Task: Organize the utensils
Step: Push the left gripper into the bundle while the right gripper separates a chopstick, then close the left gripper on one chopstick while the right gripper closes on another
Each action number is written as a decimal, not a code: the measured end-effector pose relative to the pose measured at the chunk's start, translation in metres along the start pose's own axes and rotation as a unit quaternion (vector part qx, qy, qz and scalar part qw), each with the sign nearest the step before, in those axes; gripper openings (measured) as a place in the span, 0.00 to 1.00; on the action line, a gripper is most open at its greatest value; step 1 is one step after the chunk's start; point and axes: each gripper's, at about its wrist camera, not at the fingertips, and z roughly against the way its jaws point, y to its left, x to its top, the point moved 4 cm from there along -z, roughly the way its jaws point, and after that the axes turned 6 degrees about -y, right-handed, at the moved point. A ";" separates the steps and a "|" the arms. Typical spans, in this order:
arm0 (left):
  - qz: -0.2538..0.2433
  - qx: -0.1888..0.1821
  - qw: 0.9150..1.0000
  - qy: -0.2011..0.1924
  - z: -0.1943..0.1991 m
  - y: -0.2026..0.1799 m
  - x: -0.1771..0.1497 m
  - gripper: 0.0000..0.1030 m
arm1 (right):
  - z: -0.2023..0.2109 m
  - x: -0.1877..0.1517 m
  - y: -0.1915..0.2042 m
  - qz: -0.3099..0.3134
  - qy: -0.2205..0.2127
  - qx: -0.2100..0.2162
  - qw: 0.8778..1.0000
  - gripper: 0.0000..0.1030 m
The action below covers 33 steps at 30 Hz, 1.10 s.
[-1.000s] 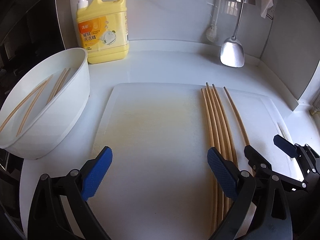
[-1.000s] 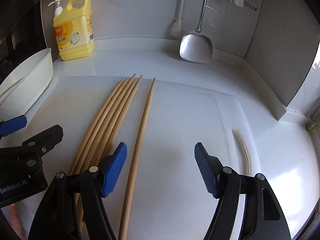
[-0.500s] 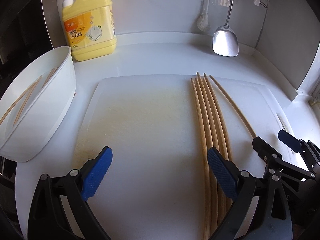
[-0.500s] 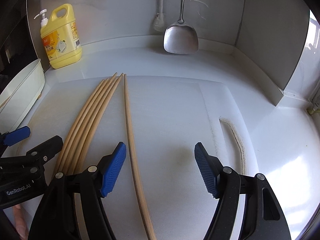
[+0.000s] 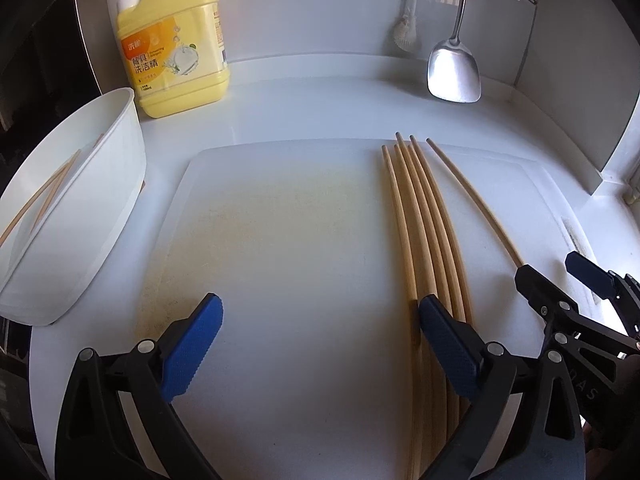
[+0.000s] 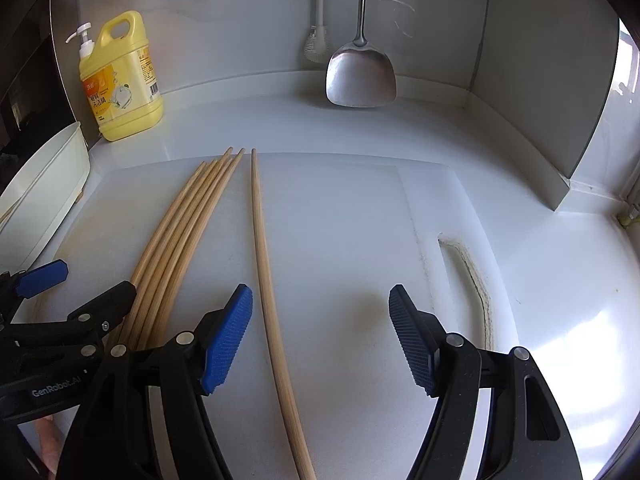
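Several wooden chopsticks (image 5: pixel 424 232) lie side by side on a white cutting board (image 5: pixel 288 240); they also show in the right wrist view (image 6: pixel 176 236). One single chopstick (image 6: pixel 266 276) lies apart to their right, also in the left wrist view (image 5: pixel 472 196). A white tub (image 5: pixel 80 216) at the left holds a few more chopsticks (image 5: pixel 40 200). My left gripper (image 5: pixel 316 348) is open over the board, its right finger above the bundle. My right gripper (image 6: pixel 320 340) is open and empty, with the single chopstick running between its fingers.
A yellow dish soap bottle (image 5: pixel 176 40) stands at the back left. A metal spatula (image 6: pixel 360 76) and a brush (image 6: pixel 318 46) hang on the back wall. A low wall (image 6: pixel 560 120) borders the counter on the right. The board has a handle slot (image 6: pixel 468 280).
Both grippers have swung a little left, so the scene shifted right in each view. The single chopstick now runs straighter between my right fingers. Both stay open; nothing was picked up.
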 end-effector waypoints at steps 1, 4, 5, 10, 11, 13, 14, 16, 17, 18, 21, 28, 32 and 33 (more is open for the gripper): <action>0.001 0.005 1.000 -0.002 0.000 0.001 0.001 0.95 | 0.000 0.000 0.001 0.001 0.000 0.000 1.000 0.65; 0.008 0.022 1.000 -0.003 0.001 0.009 0.003 0.95 | 0.000 0.001 0.001 0.009 -0.001 -0.003 1.000 0.65; 0.014 0.023 1.000 -0.002 0.001 0.014 0.002 0.95 | 0.000 0.001 -0.001 0.009 -0.001 -0.006 1.000 0.65; 0.027 0.017 0.999 0.004 -0.003 0.019 0.004 0.95 | -0.003 0.003 -0.003 0.001 0.001 -0.003 1.000 0.65; 0.027 0.017 0.999 0.004 -0.003 0.017 0.005 0.95 | -0.004 0.004 0.000 0.004 0.000 -0.001 1.000 0.65; 0.030 0.016 0.999 0.006 -0.005 0.015 0.007 0.95 | -0.006 0.005 0.004 0.008 -0.001 0.006 1.000 0.65; 0.031 0.016 0.999 0.006 -0.006 0.013 0.008 0.95 | -0.007 0.006 0.007 0.009 -0.001 0.013 1.000 0.65; 0.029 0.013 0.999 0.005 -0.005 0.011 0.008 0.93 | -0.007 0.006 0.011 0.015 -0.004 0.023 1.000 0.60; 0.028 0.011 1.000 0.003 -0.004 0.009 0.008 0.90 | -0.007 0.006 0.013 0.018 -0.005 0.025 1.000 0.58; 0.025 0.010 1.000 0.000 -0.003 0.008 0.007 0.85 | -0.006 0.005 0.014 0.020 -0.006 0.026 0.999 0.57; 0.018 0.004 1.000 -0.007 0.003 0.005 0.007 0.68 | -0.005 0.005 0.016 0.024 -0.008 0.030 0.999 0.48; 0.002 -0.013 1.000 -0.015 0.009 -0.008 0.006 0.32 | -0.006 0.006 0.024 0.039 -0.018 0.033 0.999 0.13; -0.009 -0.019 1.000 -0.019 0.011 -0.014 0.005 0.10 | -0.004 0.003 0.030 0.056 -0.027 0.027 0.998 0.06; -0.012 -0.017 1.000 -0.021 0.012 -0.014 0.004 0.09 | -0.004 0.003 0.029 0.053 -0.028 0.030 0.998 0.06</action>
